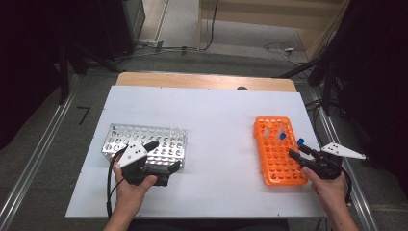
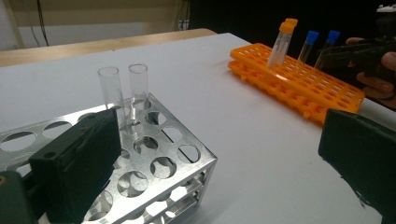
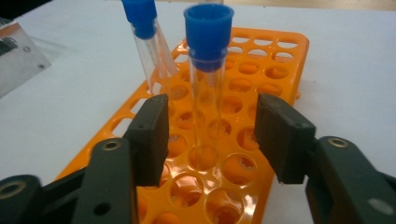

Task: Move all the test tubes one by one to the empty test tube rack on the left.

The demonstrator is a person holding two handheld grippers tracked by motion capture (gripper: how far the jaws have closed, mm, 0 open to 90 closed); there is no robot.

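High view: left gripper near bottom edge, jaws wide over perforated metal tube rack.

Left gripper view: two uncapped clear glass tubes upright in that rack.

Right gripper view: right gripper part-closed around blue-capped clear tube, not touching; tube upright in orange plastic rack.

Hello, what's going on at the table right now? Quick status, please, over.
Right gripper open around a blue-capped tube in the orange rack, pads not touching. Left gripper open at the metal rack. Second capped tube close behind.
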